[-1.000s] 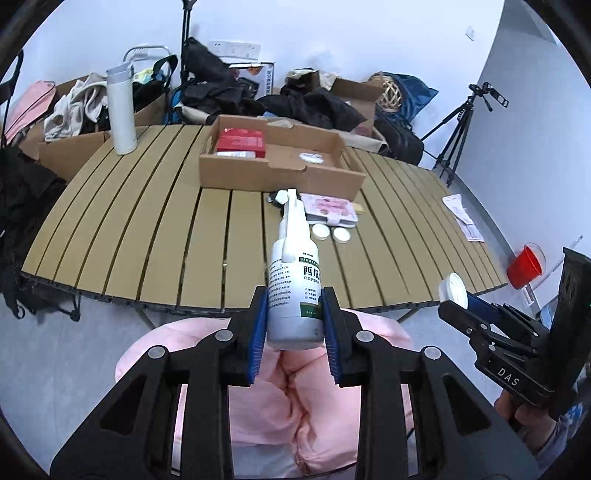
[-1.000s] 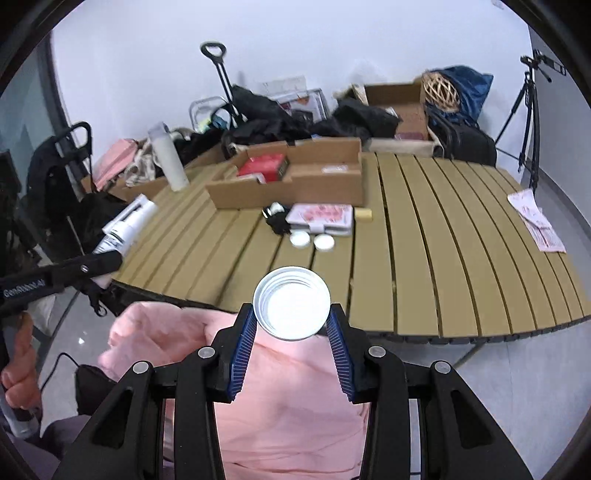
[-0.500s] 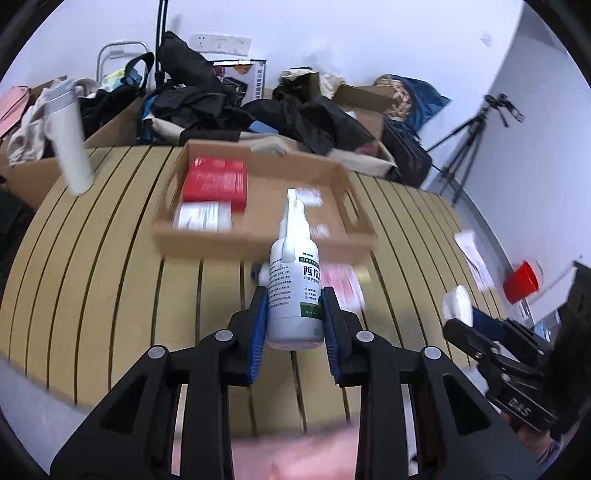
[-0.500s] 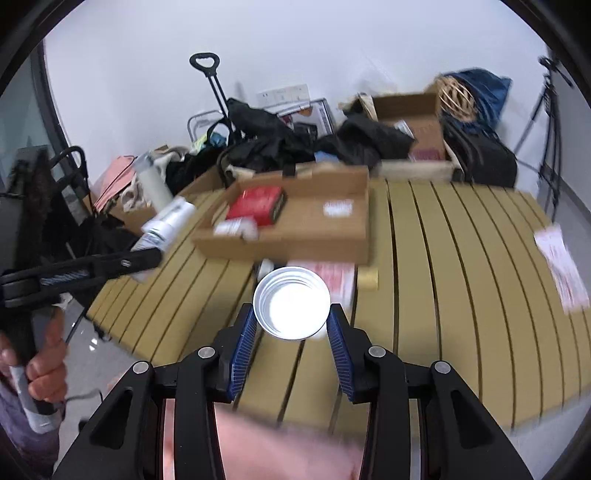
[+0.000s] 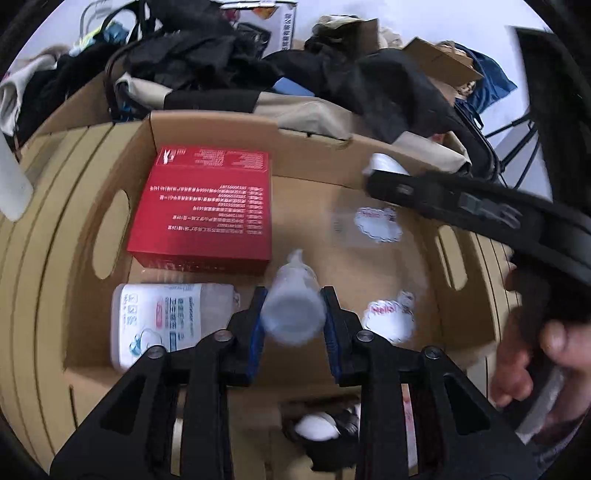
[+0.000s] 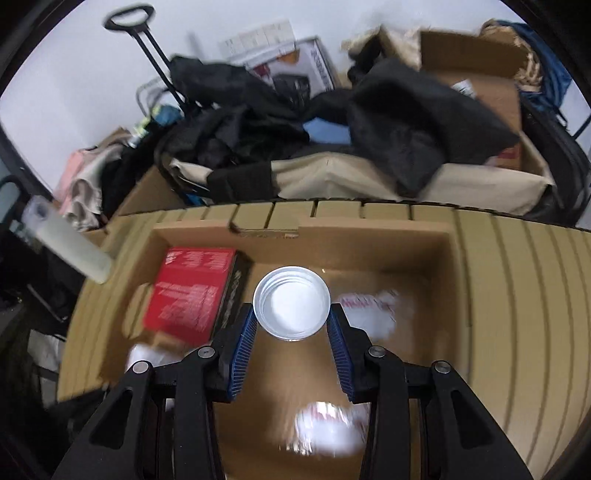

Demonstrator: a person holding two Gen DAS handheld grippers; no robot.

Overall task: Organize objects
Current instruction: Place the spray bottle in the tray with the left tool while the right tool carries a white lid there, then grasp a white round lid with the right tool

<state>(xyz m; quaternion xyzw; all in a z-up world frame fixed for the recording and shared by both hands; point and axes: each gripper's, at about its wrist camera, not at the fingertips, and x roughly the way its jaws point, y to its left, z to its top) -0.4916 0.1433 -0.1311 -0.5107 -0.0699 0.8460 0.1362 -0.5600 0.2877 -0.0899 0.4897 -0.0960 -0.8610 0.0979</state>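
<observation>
Both tongs are loaded: my left tongs [image 5: 291,314] are clamped on the spray bottle [image 5: 293,312], seen base-on at lower centre of the left view, and my right tongs [image 6: 291,325] are clamped on the round tin lid [image 6: 291,302], its open side facing the camera. Each hangs over the cardboard tray [image 6: 448,266], pointing steeply down.

My worry is the bottle. I judge it top-heavy and gripped only by its smooth sides, so it could slip or tip against the red box [image 5: 203,206] or the wipes pack [image 5: 159,321] at lower left when I let go. The lid is pinched at its rim and could flip or roll. My right tongs also cross the right of the left view [image 5: 461,203], close enough that the two could knock together over the same tray.

Underneath is a slatted tan worktop [image 6: 524,295]. Behind it, across the top of both views, lie dark clothes [image 6: 406,122], open boxes, a trolley handle [image 6: 129,14] and a white wall.
</observation>
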